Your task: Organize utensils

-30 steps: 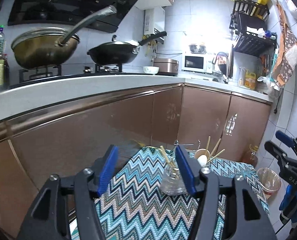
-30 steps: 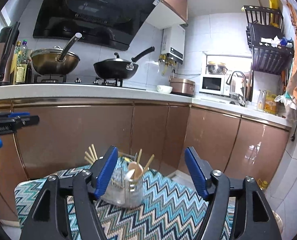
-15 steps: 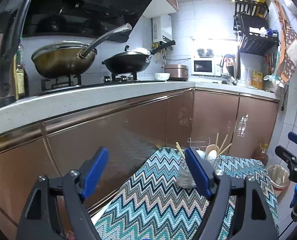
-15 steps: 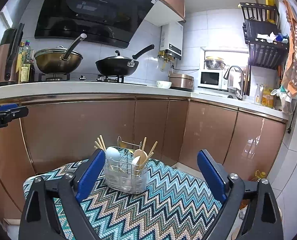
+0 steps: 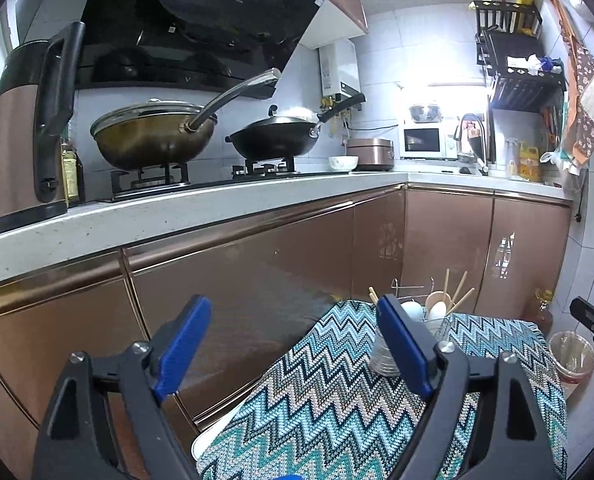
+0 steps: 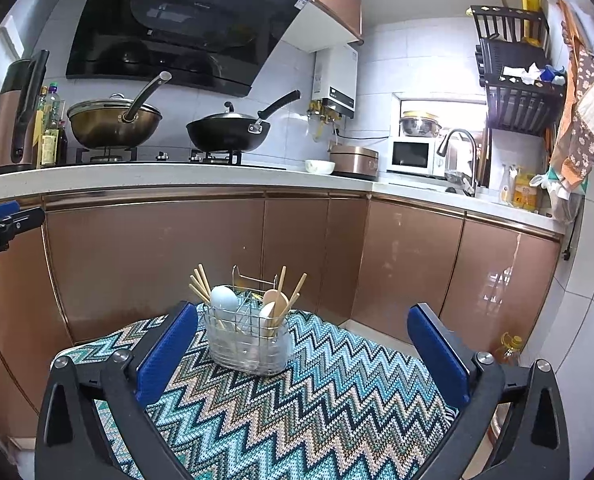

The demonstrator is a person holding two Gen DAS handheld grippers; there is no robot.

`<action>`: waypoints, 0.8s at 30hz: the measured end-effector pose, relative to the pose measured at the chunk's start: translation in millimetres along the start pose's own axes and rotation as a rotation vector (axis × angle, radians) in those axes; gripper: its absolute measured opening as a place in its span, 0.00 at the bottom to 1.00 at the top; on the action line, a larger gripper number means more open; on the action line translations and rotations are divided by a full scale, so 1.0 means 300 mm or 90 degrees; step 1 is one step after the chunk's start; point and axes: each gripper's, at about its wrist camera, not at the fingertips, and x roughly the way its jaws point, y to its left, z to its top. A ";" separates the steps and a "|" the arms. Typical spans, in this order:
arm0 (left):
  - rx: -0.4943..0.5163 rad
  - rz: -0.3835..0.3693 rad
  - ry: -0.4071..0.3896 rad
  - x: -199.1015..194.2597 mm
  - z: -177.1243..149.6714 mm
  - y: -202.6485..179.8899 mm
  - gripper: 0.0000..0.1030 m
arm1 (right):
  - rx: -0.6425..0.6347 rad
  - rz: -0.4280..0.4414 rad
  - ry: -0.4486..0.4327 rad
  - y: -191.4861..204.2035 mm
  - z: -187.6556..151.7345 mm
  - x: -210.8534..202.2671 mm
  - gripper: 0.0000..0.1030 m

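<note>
Looks basically done: spoons [image 6: 275,308] and chopsticks [image 6: 199,286] sit in the caddy [image 6: 249,340]. Both tongs, left [image 5: 297,344] and right [image 6: 301,354], wide open, empty. Next, probably nothing.

cloth [image 6: 297,400]: teal, white, tan, black zigzag | caddy [image 6: 249,344]: silver wire | chopsticks [image 6: 201,284]: pale wood | spoon [image 6: 223,298]: white | pads [image 6: 167,354]: blue, on black frames | cabinets [image 6: 157,260]: glossy bronze | counter [image 6: 137,178]: white | wok [image 6: 227,134]: black | pan [image 6: 111,124]: brass | hood [image 6: 177,24]: black | towel [image 6: 585,116] at 2 o'clock: brown-orange floral
</note>
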 end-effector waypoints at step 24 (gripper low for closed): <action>-0.006 0.012 -0.045 -0.129 0.007 0.015 0.82 | 0.008 -0.023 -0.010 -0.011 0.020 -0.110 1.00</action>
